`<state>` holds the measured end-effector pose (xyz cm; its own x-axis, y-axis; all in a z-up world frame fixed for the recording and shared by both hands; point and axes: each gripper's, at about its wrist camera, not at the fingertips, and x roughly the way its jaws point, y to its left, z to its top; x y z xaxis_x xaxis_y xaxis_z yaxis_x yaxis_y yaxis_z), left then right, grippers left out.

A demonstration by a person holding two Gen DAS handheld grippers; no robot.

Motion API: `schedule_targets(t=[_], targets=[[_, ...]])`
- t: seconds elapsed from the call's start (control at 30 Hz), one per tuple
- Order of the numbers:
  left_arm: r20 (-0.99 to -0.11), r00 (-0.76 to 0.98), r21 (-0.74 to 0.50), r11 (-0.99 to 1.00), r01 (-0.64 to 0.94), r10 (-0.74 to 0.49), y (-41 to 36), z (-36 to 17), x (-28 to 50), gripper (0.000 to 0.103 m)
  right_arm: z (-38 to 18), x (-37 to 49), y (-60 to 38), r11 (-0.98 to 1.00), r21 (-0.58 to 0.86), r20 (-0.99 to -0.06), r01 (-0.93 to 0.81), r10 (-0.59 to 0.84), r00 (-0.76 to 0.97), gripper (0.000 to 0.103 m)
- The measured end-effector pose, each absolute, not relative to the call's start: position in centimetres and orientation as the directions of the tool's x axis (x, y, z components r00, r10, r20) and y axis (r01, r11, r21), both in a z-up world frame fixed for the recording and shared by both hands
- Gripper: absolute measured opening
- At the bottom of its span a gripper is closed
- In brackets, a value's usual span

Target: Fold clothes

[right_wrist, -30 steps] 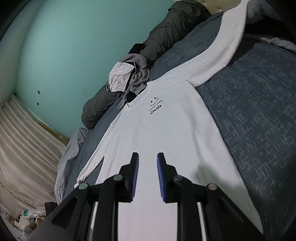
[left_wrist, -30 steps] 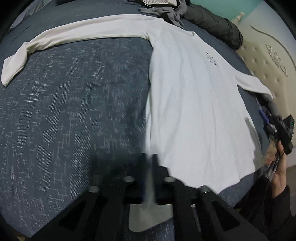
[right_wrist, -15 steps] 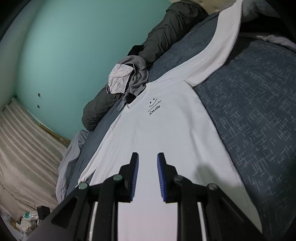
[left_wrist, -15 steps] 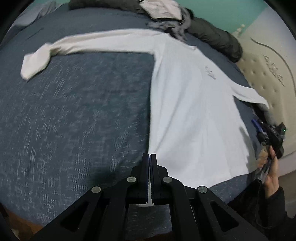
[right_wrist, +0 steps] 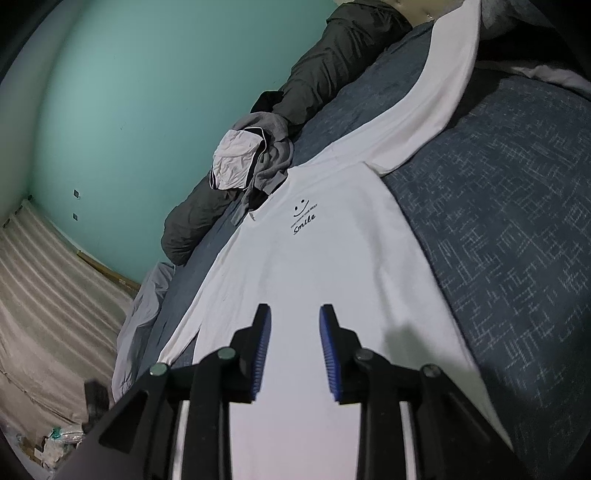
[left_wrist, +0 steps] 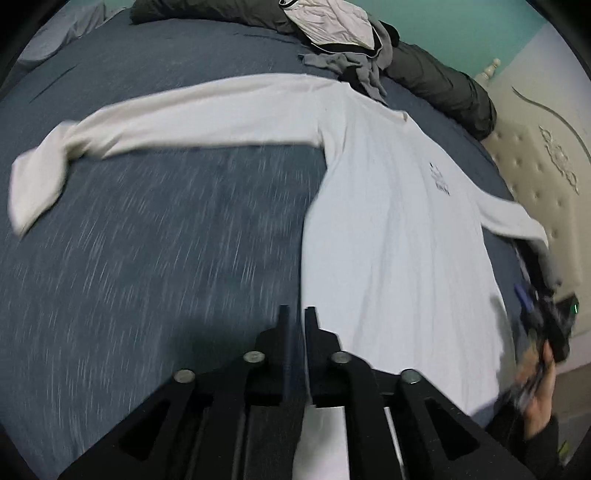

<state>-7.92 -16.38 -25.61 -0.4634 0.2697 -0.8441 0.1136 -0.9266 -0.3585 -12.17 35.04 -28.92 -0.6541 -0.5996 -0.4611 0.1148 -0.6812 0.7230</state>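
A white long-sleeved shirt with a small "Smile" print lies face up on the dark blue bedspread, both sleeves spread out. My left gripper hovers over the shirt's side edge near the hem. Its jaws are opening, with a narrow gap and no cloth pinched between the pads. My right gripper hangs over the lower body of the shirt, its jaws opening with nothing between them. The left wrist view shows it again as the right gripper, at the shirt's far side in a person's hand.
A heap of grey and white clothes and a dark rolled quilt lie past the shirt's collar. A padded cream headboard bounds one side of the bed, a teal wall another. The floor lies beyond the bed edge.
My left gripper has let go of the shirt's edge that it pinched and has drawn away, jaws parted slightly. The right jaws stand wider than before; that hand has stayed in place.
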Motion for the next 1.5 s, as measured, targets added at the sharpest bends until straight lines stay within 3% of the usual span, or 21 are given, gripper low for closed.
schedule_targets(t=[0.17, 0.3, 0.37, 0.67, 0.7, 0.77, 0.8, 1.13, 1.3, 1.5], targets=[[-0.830, -0.476, -0.390, -0.913, 0.121, 0.292, -15.9, -26.9, -16.4, 0.012, -28.9, -13.0, 35.2, -0.705, 0.701, -0.485, 0.110, -0.584, -0.651, 0.038], [-0.833, -0.469, -0.399, -0.906, 0.140, 0.294, -15.7, -28.4, -21.6, 0.037, -29.5, -14.1, 35.3, -0.733, 0.675, -0.536, 0.090, -0.570, -0.623, 0.041], [-0.837, -0.462, -0.393, -0.910, 0.135, 0.293, -15.4, -28.8, -23.2, 0.037, -29.9, -14.6, 35.3, -0.756, 0.651, -0.568, 0.075, -0.550, -0.611, 0.054], [-0.834, -0.463, -0.406, -0.903, 0.144, 0.301, -15.0, -30.1, -27.9, 0.037, -29.7, -15.4, 35.4, -0.801, 0.593, -0.608, 0.076, -0.508, -0.610, 0.060], [-0.833, -0.463, -0.405, -0.904, 0.138, 0.303, -14.9, -30.2, -28.2, 0.036, -29.8, -15.4, 35.3, -0.803, 0.590, -0.610, 0.078, -0.508, -0.609, 0.060], [-0.832, -0.456, -0.407, -0.906, 0.118, 0.314, -14.6, -30.5, -28.8, 0.020, -30.0, -15.5, 35.1, -0.808, 0.584, -0.618, 0.075, -0.502, -0.605, 0.061], [-0.836, -0.453, -0.397, -0.911, 0.108, 0.310, -14.4, -30.4, -28.6, 0.000, -30.1, -15.5, 35.1, -0.808, 0.585, -0.620, 0.073, -0.503, -0.602, 0.061], [-0.850, -0.494, -0.275, -0.953, 0.126, 0.180, -16.9, -27.1, -28.8, 0.001, -30.1, -15.5, 34.6, -0.805, 0.588, -0.615, 0.081, -0.510, -0.601, 0.061], [-0.874, -0.463, -0.228, -0.965, 0.127, 0.146, -17.0, -28.6, -29.2, 0.001, -30.3, -15.6, 34.5, -0.805, 0.588, -0.619, 0.078, -0.509, -0.598, 0.061], [-0.868, -0.467, -0.263, -0.954, 0.142, 0.170, -17.4, -29.6, -28.4, 0.002, -30.3, -15.7, 34.5, -0.804, 0.590, -0.619, 0.075, -0.510, -0.597, 0.061]])
